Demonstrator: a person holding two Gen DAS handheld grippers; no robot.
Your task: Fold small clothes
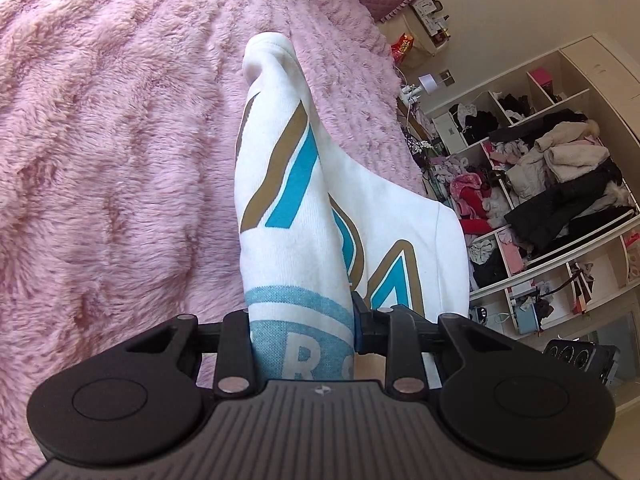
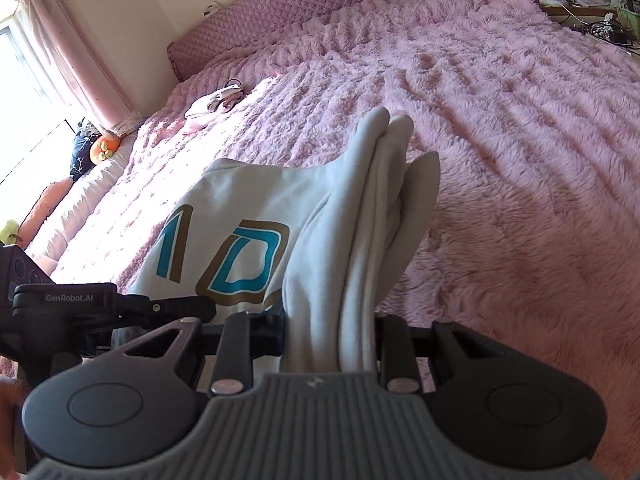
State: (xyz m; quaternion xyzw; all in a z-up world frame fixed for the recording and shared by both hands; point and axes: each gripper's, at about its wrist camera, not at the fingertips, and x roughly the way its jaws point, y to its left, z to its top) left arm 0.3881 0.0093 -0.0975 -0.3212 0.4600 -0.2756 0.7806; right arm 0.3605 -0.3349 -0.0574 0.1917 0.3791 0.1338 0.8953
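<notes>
Black tongs (image 1: 302, 332), ribbed grey housing

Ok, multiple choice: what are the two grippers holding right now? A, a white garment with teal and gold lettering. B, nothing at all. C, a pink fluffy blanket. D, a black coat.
A: the left gripper and the right gripper each have folds of the white garment clamped between their jaws, its teal and gold print showing, lifted above the pink blanket.
</notes>
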